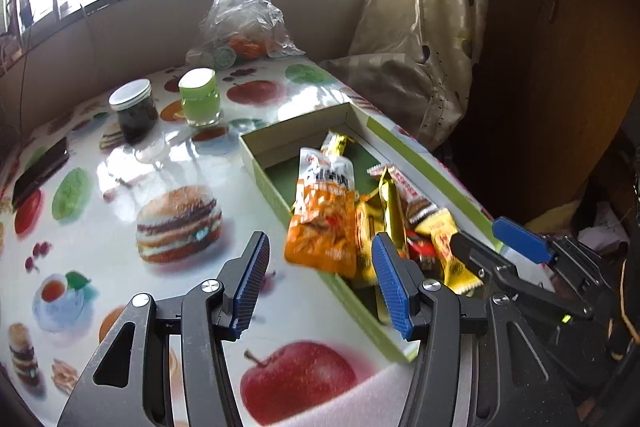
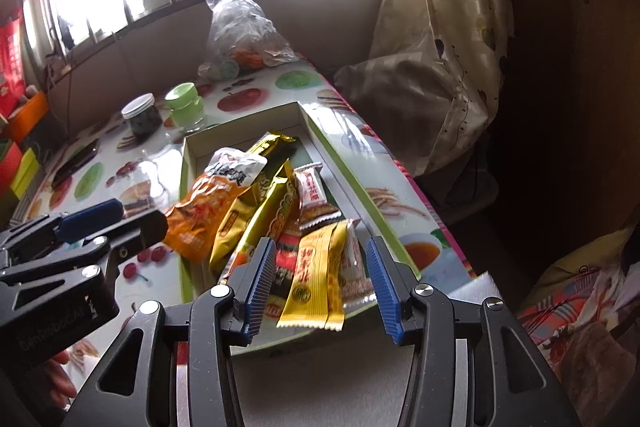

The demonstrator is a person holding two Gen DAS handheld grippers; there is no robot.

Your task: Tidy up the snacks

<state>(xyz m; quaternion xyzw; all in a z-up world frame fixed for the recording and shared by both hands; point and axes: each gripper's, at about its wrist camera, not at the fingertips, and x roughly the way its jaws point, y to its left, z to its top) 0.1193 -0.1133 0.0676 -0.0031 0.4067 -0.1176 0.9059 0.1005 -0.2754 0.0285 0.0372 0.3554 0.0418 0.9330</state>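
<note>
Lying in a shallow green box (image 2: 320,139) on the fruit-print tabletop (image 1: 100,227): a heap of snack packets. Orange pouch (image 1: 322,223) has its long axis up-frame, white top toward the window, lower end over the box's left wall; print is Chinese, too blurred to read. Yellow packet (image 2: 316,279) near lower center, long axis up-frame, label unreadable. Gold bars (image 2: 268,211) slant toward upper right. Left gripper (image 1: 320,287): jaws spread, nothing between. Right gripper (image 2: 320,287): jaws spread, packets seen between them, not pinched. "roboCAI" partly legible on the left gripper's body.
</note>
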